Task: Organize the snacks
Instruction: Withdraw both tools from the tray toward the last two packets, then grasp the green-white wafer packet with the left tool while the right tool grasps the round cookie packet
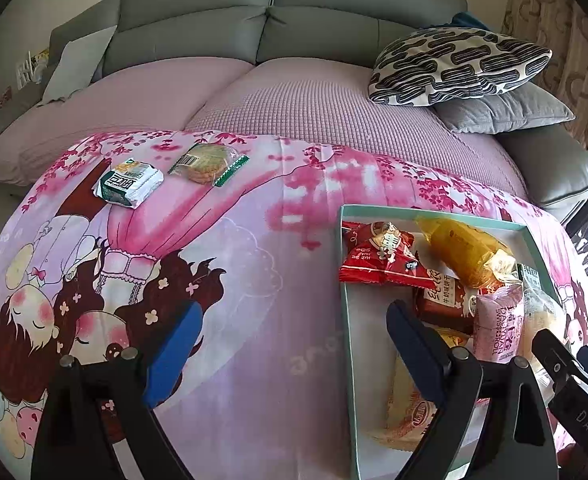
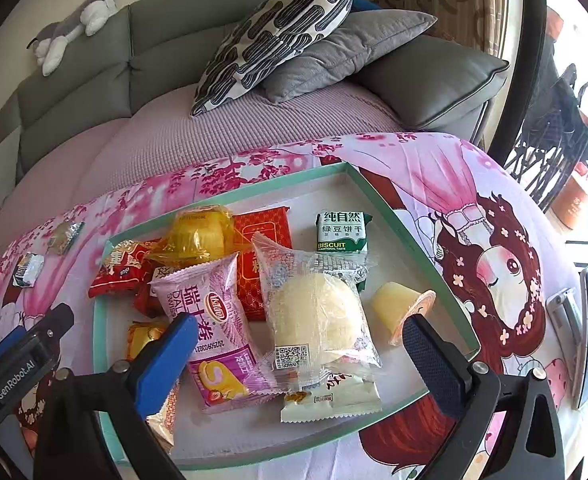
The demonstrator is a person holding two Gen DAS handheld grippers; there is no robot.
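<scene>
- left wrist view: left hand-held gripper (image 1: 294,332) spread wide and holding nothing, its blue pads above the cartoon-print cloth (image 1: 254,280) that covers the table, just left of the tray.
- two snacks lie loose on the cloth, well apart from the tray: a green-and-white biscuit pack (image 1: 129,187) and, just beside it, a round cake in a clear wrapper (image 1: 206,163).
- teal-rimmed tray (image 1: 343,248) at right, already holding a red packet (image 1: 377,256), a yellow wrapped cake (image 1: 465,252) and a pink swiss-roll pack (image 1: 495,328). part of the other tool shows at the lower right edge.
- sofa behind with a patterned cushion (image 1: 457,64); not part of the job.
- right wrist view: right hand-held gripper (image 2: 299,332) also wide open and empty, poised over the near part of the tray (image 2: 377,196).
- tray contents here: the swiss roll, a pale round bun in clear wrap (image 2: 317,316), a green biscuit pack (image 2: 342,232), a jelly cup (image 2: 403,308) on its side, a red box (image 2: 262,248), a small white sachet (image 2: 329,396).
- the two loose snacks appear small at far left.
- judgement: nearly done; those two remain. the left tool is nearer them.
- method: come down over the biscuit pack with the pads across its short sides, close gently so the wrapper does not slip or crush, and set it in the bare white strip at the tray's left side.
</scene>
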